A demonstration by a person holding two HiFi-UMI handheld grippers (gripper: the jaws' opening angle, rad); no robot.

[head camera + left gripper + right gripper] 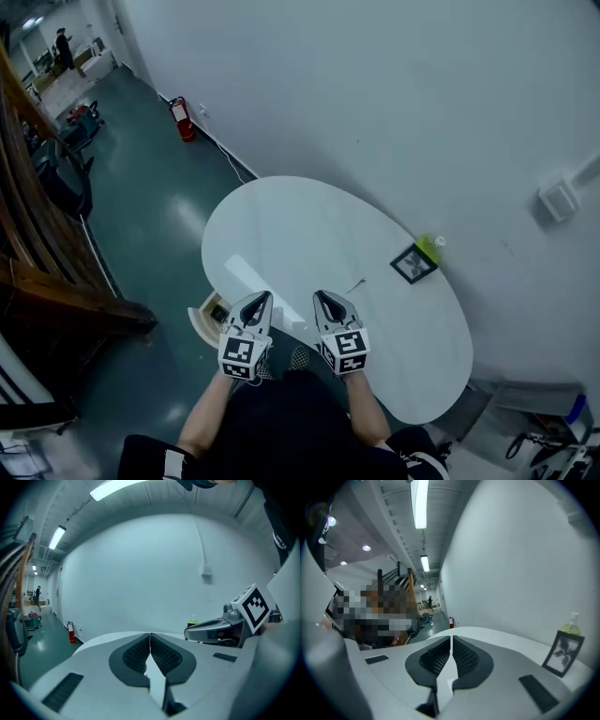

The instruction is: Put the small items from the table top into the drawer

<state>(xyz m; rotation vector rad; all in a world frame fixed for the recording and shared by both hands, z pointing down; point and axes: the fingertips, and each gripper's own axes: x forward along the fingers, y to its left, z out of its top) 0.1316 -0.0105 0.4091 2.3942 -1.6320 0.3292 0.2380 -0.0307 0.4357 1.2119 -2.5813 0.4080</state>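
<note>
Over the worktop, head view: the left hand-held gripper [263, 297] and the right hand-held gripper [321, 296] hang side by side at the near edge of the white worktop [281, 225].
Task's things, head view: a small thin object [356, 284] lies near the right hand-held gripper, at about 2 o'clock from it. Its long axis runs roughly from 2 to 8 o'clock. A picture frame [413, 263] and a green bottle [428, 247] stand farther out on the same line, close together.
Drawer, head view: the open drawer [195, 323] is just beside the left hand-held gripper, at 8 o'clock.
Left gripper view: the jaws are pressed together with nothing between them. The bottle shows far off at 2 o'clock.
Right gripper view: the jaws are pressed together and empty. Frame and bottle stand at 3 o'clock, well apart from the tips.
Judgement: the right hand is nearer to the items, and the left hand is nearer to the drawer.
</note>
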